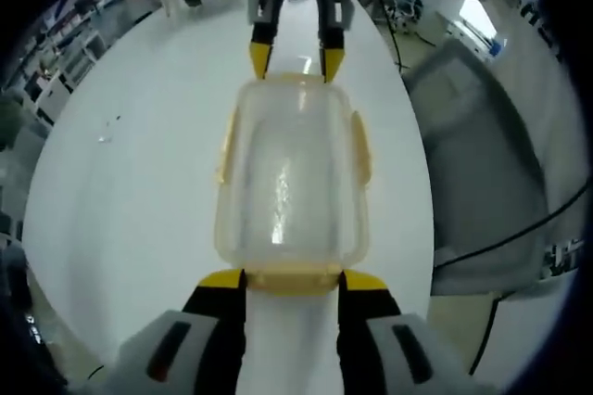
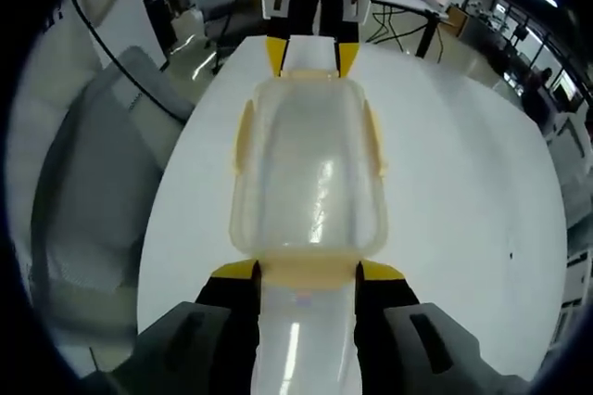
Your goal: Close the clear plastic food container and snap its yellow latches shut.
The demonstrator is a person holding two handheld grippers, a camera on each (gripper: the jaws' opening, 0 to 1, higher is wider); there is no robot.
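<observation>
The container (image 1: 292, 177) lies on the white table (image 1: 139, 182), lid on, between the two grippers, which face each other across it. The left gripper (image 1: 292, 282) has its jaws apart, its yellow tips level with the near end latch (image 1: 295, 277) on either side of it, with no grip evident. The right gripper (image 2: 306, 272) stands likewise at the opposite end, jaws apart beside that end's latch (image 2: 306, 272), clamping nothing. Risk, as a judgement: if one gripper presses its latch before the other braces, the light container may slide along the smooth table or tip up; a lid not fully seated would leave a latch short of its catch. The tips could also skid off the narrow latch edge. The container is clear, rounded and oblong, apparently empty, with pale yellow latches on both ends and both long sides (image 1: 361, 149). Whether any latch is already snapped down cannot be told.
</observation>
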